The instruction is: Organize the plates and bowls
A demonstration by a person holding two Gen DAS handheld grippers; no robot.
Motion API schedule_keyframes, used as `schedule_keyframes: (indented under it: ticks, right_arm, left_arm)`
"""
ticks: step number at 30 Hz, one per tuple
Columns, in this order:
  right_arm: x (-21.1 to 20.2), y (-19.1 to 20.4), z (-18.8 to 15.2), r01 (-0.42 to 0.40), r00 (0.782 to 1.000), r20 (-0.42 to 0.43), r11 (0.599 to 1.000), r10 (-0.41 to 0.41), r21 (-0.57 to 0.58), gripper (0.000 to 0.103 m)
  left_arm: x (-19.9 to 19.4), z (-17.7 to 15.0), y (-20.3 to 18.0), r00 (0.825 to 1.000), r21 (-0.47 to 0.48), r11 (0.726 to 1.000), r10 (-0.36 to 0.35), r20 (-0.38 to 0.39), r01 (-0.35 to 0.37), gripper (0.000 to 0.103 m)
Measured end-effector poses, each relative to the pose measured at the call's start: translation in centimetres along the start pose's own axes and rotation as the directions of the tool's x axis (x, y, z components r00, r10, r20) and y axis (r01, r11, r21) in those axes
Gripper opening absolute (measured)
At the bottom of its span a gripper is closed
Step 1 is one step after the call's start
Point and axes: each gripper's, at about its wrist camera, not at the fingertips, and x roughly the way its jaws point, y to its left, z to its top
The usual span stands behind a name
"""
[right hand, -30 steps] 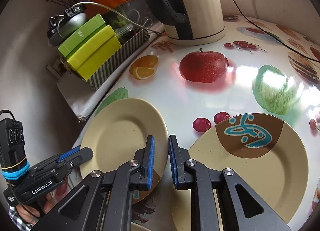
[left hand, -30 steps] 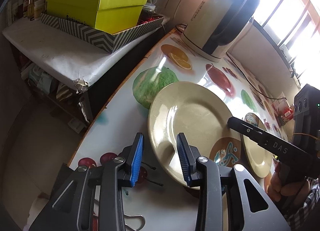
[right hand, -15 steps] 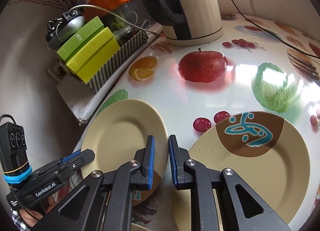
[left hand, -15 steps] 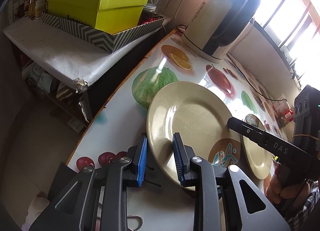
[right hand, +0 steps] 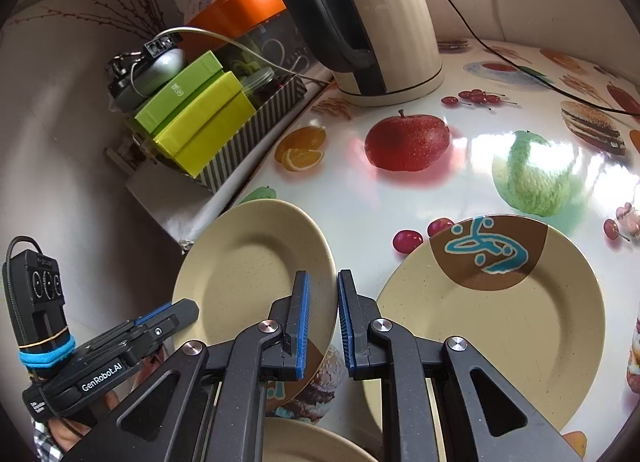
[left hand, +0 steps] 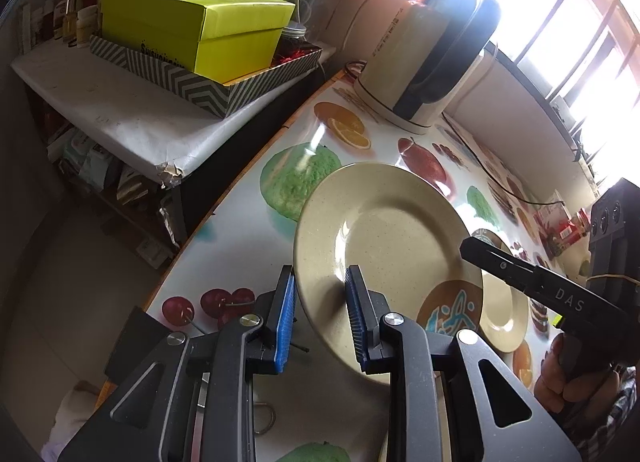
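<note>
A beige plate (left hand: 392,234) with a brown and blue patch is tilted, its left side raised off the table; it also shows in the right wrist view (right hand: 248,274). My right gripper (right hand: 323,326) is shut on its rim. My left gripper (left hand: 320,322) straddles the opposite rim with its jaws a little apart, not clearly pinching. A second matching plate (right hand: 492,326) lies flat to the right, also in the left wrist view (left hand: 502,314). The rim of a third plate (right hand: 316,440) shows at the bottom.
A cream electric kettle (right hand: 384,18) stands at the back of the fruit-print table (right hand: 472,154), with a black cable trailing right. Yellow-green boxes (left hand: 196,30) in a striped tray sit on a lower shelf left of the table edge (left hand: 224,198).
My left gripper has moved forward over the plate's rim and its jaws have narrowed. The plate has tilted up a little in the right gripper's hold.
</note>
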Motion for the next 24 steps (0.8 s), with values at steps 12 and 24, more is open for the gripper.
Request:
schedule_keyframes:
  ticks: [12,24]
  right_arm:
    - [-4.0,0.1,-2.4,-0.006,0.999,0.045,0.999,0.005,0.042,0.014]
    - [-7.2,-0.6,-6.3,0.002,0.998,0.065,0.996,-0.008,0.089,0.014]
  left_arm:
    - [-2.7,-2.1,-1.7,1.000,0.029,0.999,-0.020,0.011,0.020,0.026]
    - [-4.2,-5.2,-3.2,0.999,0.056,0.998,-0.042,-0.013,0.042,0.026]
